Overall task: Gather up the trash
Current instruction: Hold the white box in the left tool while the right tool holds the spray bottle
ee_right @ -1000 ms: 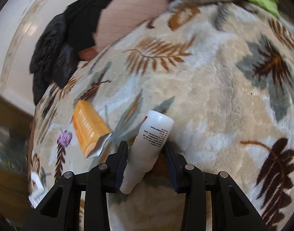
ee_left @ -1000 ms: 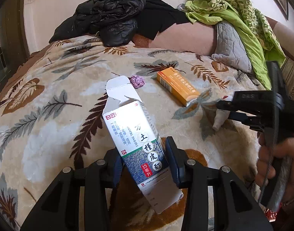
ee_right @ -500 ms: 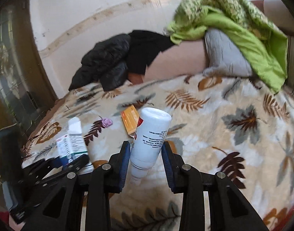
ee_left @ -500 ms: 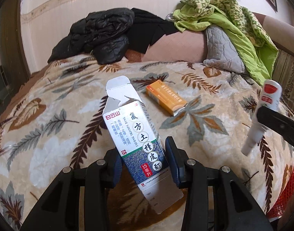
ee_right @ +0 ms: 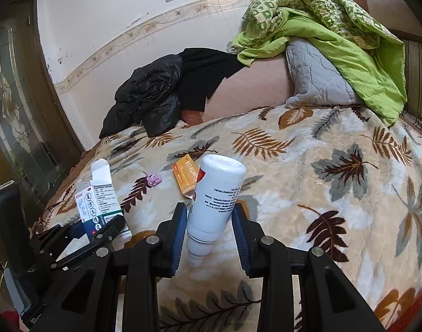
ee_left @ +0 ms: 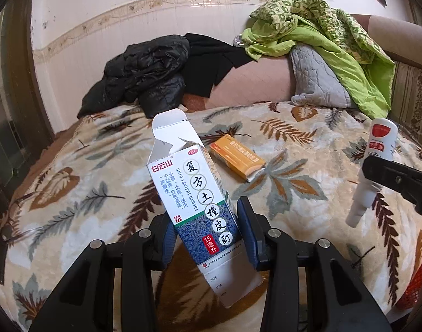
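My left gripper (ee_left: 208, 232) is shut on a white and blue medicine box (ee_left: 194, 191) with its top flap open, held above the leaf-patterned blanket (ee_left: 72, 171). My right gripper (ee_right: 209, 232) is shut on a white plastic bottle (ee_right: 216, 193), nozzle end down, also held above the blanket. The bottle shows in the left wrist view (ee_left: 377, 157) at the right, and the box in the right wrist view (ee_right: 96, 202) at the left. An orange box (ee_left: 237, 157) and a small purple wrapper (ee_right: 154, 178) lie on the blanket.
A black jacket (ee_left: 144, 77) lies at the back of the bed against a pink headboard (ee_left: 252, 83). A green quilt (ee_left: 321, 38) and grey pillow (ee_left: 316, 80) sit at the back right. A red mesh edge (ee_left: 418, 279) shows at the lower right. A dark door (ee_right: 14, 116) stands left.
Both grippers have lifted and drawn back from the blanket with the box and the bottle in them. The right gripper has levelled out from looking down at the blanket.
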Demonstrator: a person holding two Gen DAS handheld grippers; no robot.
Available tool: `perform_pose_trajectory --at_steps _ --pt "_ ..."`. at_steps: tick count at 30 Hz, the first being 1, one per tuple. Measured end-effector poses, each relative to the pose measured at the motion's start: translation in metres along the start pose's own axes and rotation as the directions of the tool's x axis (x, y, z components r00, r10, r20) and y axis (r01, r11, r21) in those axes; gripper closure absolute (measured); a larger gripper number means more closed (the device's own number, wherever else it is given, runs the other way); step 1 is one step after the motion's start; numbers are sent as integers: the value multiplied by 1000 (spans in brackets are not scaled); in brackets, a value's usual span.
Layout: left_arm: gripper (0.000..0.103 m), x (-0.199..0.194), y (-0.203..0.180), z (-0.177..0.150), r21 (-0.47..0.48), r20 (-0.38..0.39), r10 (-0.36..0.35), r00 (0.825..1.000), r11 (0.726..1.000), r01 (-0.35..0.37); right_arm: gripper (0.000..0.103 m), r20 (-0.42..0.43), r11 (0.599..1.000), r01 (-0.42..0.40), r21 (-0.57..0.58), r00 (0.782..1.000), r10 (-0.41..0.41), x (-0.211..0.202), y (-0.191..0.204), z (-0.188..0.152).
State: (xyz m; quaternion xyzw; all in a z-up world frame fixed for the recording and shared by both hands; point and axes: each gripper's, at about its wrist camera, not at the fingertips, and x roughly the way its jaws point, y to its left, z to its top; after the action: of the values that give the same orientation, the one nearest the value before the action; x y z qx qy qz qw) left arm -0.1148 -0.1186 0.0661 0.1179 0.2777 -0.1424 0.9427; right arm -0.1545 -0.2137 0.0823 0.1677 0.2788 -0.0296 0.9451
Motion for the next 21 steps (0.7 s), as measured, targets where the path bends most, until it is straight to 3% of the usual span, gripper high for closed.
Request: perform_pose_trajectory --at_steps 21 --pt "63 -2 30 1 -72 -1 96 995 993 -96 67 -3 999 -40 -25 999 40 5 15 -1"
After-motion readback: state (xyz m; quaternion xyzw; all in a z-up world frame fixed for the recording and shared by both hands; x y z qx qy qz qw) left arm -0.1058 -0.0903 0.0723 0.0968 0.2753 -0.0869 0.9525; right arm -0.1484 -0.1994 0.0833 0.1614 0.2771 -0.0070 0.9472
